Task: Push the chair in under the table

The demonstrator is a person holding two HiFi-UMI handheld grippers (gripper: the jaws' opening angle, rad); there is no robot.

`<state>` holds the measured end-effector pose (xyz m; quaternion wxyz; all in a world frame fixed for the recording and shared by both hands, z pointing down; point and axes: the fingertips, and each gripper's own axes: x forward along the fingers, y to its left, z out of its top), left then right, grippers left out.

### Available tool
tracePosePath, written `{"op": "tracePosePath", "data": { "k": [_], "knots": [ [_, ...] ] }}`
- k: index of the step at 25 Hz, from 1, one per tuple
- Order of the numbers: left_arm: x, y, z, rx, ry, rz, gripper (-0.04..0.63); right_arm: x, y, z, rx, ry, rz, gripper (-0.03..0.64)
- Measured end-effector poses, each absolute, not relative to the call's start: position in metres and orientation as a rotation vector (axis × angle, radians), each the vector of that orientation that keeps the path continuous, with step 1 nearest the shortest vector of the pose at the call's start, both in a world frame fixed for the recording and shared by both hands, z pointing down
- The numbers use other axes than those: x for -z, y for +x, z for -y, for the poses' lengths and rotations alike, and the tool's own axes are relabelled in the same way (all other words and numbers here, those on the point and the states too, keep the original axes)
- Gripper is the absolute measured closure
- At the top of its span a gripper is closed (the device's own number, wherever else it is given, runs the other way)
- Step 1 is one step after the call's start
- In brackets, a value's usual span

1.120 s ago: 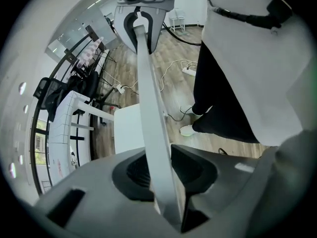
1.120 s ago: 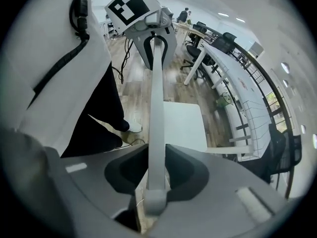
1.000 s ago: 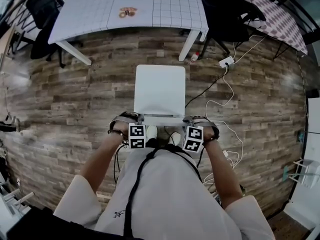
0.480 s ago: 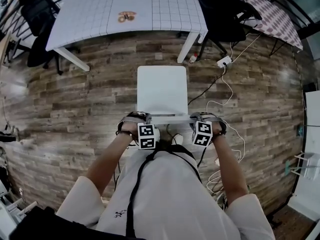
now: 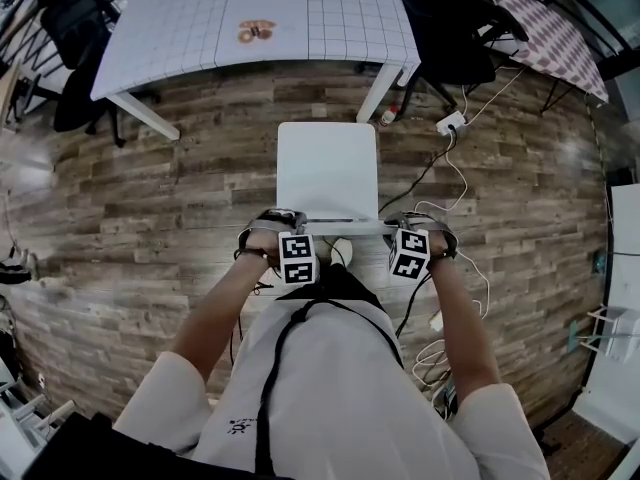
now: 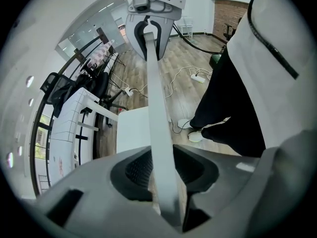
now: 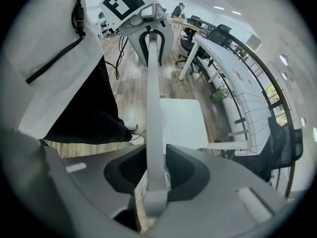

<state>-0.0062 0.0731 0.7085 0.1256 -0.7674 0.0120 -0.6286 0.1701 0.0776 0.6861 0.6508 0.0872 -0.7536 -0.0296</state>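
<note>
A white chair [image 5: 327, 168] stands on the wood floor, its seat facing the white gridded table [image 5: 190, 38] beyond it. The top rail of its backrest [image 5: 345, 224] runs between my two grippers. My left gripper [image 5: 285, 224] straddles the rail's left end; its jaws have just been opening, and slivers of floor show on both sides of the rail [image 6: 157, 133]. My right gripper [image 5: 408, 224] sits on the rail's right end [image 7: 154, 133], with its pads against it. The seat's front edge is short of the table's edge.
A table leg [image 5: 378, 90] stands just right of the chair's path. A power strip [image 5: 450, 123] and white cables trail across the floor at the right. Black office chairs [image 5: 75, 28] stand at the far left, with another [image 5: 450, 28] at the far right. The person's feet are behind the backrest.
The chair has slid forward toward the table, and both grippers have moved with it on the backrest rail. The person has stepped forward behind it.
</note>
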Motion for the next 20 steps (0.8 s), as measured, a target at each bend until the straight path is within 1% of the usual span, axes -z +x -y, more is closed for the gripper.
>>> {"op": "tracePosePath", "data": {
  "k": [20],
  "knots": [
    [-0.705,0.022,0.038,1.891,-2.267,-0.122,0.456,-0.683,0.199,0.041,0.127,0.132,1.747,0.512]
  ]
}}
